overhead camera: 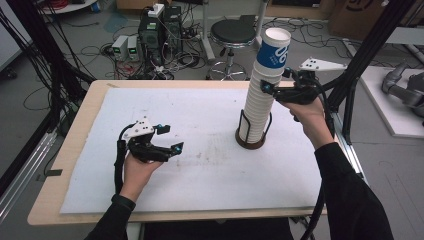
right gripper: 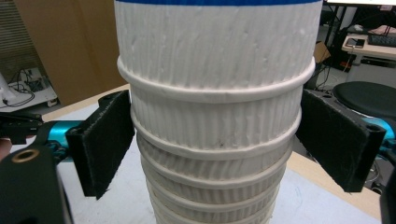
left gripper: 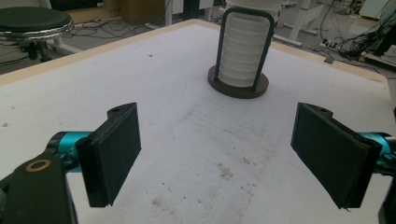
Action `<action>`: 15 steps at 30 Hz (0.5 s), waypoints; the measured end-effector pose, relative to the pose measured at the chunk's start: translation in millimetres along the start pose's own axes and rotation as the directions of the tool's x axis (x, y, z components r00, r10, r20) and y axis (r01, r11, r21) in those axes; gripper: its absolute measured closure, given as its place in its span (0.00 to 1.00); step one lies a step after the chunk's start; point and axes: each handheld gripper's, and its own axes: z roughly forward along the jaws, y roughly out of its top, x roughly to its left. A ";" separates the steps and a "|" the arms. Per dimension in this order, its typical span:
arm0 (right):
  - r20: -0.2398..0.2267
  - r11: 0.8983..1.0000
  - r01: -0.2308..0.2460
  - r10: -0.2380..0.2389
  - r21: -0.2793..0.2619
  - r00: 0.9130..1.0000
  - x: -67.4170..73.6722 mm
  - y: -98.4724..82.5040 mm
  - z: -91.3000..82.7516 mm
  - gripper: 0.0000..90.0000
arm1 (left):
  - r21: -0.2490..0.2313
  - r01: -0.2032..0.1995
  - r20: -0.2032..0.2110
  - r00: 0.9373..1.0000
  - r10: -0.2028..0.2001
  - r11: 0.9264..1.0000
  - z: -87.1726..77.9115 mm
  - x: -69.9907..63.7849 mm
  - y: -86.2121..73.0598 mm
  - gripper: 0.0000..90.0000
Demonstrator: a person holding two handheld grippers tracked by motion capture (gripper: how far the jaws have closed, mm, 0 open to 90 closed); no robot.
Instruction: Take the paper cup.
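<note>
While right claw (right gripper: 215,149) straddles cup stack (right gripper: 215,140) — left claw (left gripper: 219,158) wide.

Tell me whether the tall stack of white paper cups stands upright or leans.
Leaning slightly: the white paper cup stack tilts rightward above its black wire holder.

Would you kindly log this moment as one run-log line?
left gripper: open, low over mat | right gripper: fingers flanking upper cup stack, grip unclear | holder: upright

White ribbed cup stack (overhead camera: 260,100), blue-banded top cup (overhead camera: 274,50); dark brown holder (overhead camera: 250,142).
</note>
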 end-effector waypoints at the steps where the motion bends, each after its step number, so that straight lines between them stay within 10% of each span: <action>1: 0.003 1.000 -0.001 0.001 0.000 1.000 0.2 0.0 0.0 0.15 | -0.003 0.002 0.001 1.000 -0.002 1.000 0.3 -0.2 0.5 0.18; 15: 0.012 1.000 0.001 -0.001 0.007 1.000 2.0 0.5 -1.3 0.15 | -0.086 0.019 0.063 0.998 -0.013 0.996 5.5 -9.5 48.6 0.18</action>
